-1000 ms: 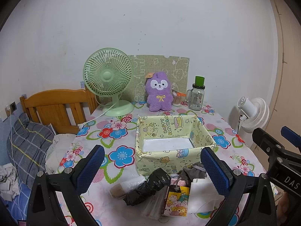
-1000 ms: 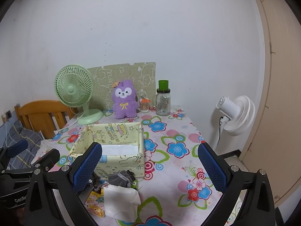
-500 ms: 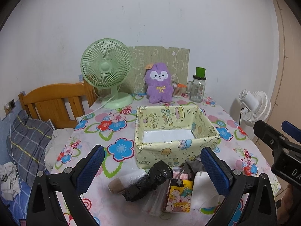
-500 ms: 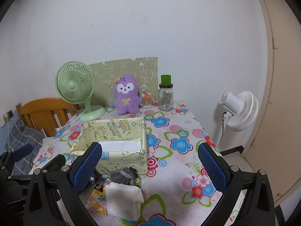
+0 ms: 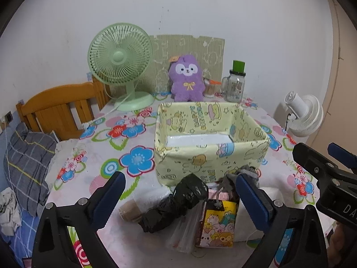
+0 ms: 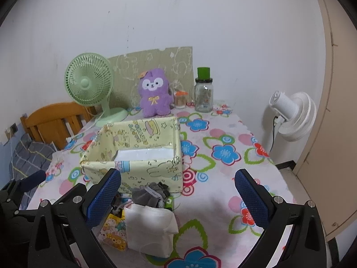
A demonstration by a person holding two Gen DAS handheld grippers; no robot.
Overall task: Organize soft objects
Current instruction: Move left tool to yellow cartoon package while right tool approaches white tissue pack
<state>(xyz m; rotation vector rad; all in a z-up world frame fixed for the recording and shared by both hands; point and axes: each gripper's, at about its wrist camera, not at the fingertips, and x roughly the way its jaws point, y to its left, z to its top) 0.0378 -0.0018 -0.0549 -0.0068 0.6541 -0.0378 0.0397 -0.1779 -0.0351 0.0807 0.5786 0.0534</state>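
Observation:
A yellow cartoon-print fabric box stands empty on the flowered table. In front of it lies a heap of soft things: a black plastic bag roll, grey knitted cloth, a white folded bag and a cartoon-print pouch. My left gripper is open, hovering over the heap. My right gripper is open too, above the white bag and grey cloth. A purple plush toy sits at the back.
A green desk fan, a glass jar with a green lid and a small cup stand by the wall. A white fan stands right of the table. A wooden chair back and grey bedding are at left.
Both grippers have moved forward and lower toward the table, so the box and the heap look larger. Both stay open. Nothing on the table has shifted.

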